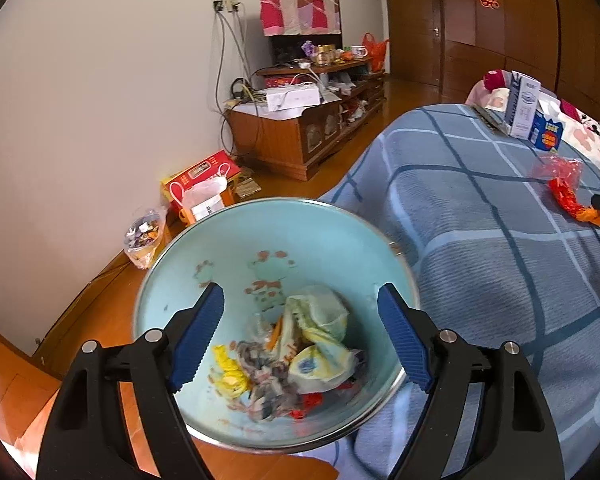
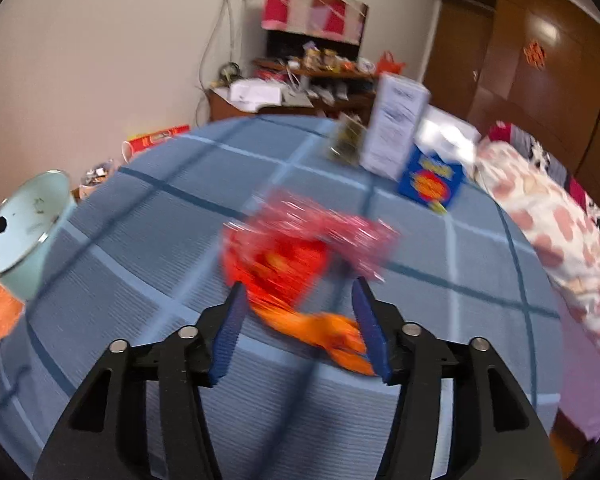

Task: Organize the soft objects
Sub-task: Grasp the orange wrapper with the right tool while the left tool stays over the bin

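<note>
While the left tongs [image 1: 300, 340] hang over the pale blue basin [image 1: 172, 264], their jaws stand wide apart and hold nothing; straight below them, between the two blue pads, a heap of crumpled bags and wrappers [image 1: 300, 352] lies on the basin's bottom. That drop looks finished, so the sensible thing is to keep these tongs high and out of the basin. Far off to their right on the blue checked bed cover [image 1: 480, 240] lies a red and orange wrapper [image 1: 572, 200].

Over to the right wrist view, badly blurred: the right tongs [image 2: 300, 332] are partly apart, nothing clamped, with the same red and orange wrapper [image 2: 288, 264] lying just ahead, its orange tail [image 2: 332, 336] reaching between the jaws near the right pad. For a good pick I'd settle first, centre on the bunched middle, press down into the bed cover [image 2: 140, 260], then close. The basin [image 2: 32, 236] sits well off to the left of these tongs.
</note>
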The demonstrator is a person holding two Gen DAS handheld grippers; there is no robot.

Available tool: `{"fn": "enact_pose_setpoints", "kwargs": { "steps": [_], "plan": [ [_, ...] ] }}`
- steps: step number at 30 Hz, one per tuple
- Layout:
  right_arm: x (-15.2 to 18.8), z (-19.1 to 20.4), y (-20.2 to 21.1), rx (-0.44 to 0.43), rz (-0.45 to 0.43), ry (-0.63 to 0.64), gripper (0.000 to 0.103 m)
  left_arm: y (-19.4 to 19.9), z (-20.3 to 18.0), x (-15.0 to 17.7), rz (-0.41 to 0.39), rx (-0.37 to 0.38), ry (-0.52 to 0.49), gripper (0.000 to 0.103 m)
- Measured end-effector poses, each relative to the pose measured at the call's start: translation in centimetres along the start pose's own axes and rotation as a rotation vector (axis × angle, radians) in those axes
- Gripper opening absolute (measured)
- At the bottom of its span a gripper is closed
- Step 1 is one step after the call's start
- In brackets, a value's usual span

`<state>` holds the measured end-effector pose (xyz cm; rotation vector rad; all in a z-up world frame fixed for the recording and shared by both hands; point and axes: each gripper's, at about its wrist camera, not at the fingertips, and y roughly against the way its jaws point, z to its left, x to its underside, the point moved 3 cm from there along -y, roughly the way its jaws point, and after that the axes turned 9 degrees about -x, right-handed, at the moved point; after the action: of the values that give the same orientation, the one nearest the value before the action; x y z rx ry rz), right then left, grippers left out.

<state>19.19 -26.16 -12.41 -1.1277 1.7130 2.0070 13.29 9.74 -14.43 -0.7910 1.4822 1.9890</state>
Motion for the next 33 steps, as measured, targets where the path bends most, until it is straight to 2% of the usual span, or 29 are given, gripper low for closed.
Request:
{"fn": "enact_pose_setpoints", "kwargs": {
  "steps": [4,10,11,12,13,19,22,25,29,32,33],
  "plan": [
    [1.2,-1.8,-0.8,-0.028,0.067,0.015,0.063,0.1,-0.9,-0.3,-0.002,0.006,-0.012,0.078],
    [1.7,-1.7,-1.8,-0.046,0.111,0.068,0.064,0.1,-1.3,-0.2,0.005,0.004,-0.020,0.078],
    [1.7,-1.5,-1.9,-0.059,0.117,0.067,0.063,0.1,-1.2,-0.3,0.005,0.003,-0.018,0.078],
    [1.8,-1.3,-2.0,-0.079,0.126,0.067,0.054,0.0,-1.2,-0.3,0.006,0.003,-0.017,0.078],
    [1.9,-1.0,-2.2,-0.104,0.146,0.068,0.052,0.0,-1.2,-0.3,0.008,0.003,-0.016,0.078],
    [1.7,-0.2,-1.7,-0.083,0.125,0.115,0.053,-0.1,-1.1,-0.3,0.008,0.004,-0.014,0.079],
    [2.0,-0.2,-2.2,-0.071,0.152,0.134,0.053,-0.1,-1.0,-0.2,0.009,0.002,-0.011,0.079],
    [2.0,0.0,-2.3,-0.090,0.162,0.128,0.053,-0.1,-0.9,-0.2,0.010,0.000,-0.007,0.079],
    [2.0,2.5,-1.9,-0.210,0.148,0.154,0.051,-0.1,-0.8,-0.1,0.011,0.001,-0.010,0.079],
    [2.1,4.4,-2.1,-0.159,0.160,0.213,0.048,-0.1,-0.8,-0.1,0.009,0.002,-0.014,0.079],
    [2.0,4.7,-1.9,-0.182,0.156,0.213,0.048,-0.1,-0.8,-0.1,0.008,0.002,-0.013,0.079]
  ]
}}
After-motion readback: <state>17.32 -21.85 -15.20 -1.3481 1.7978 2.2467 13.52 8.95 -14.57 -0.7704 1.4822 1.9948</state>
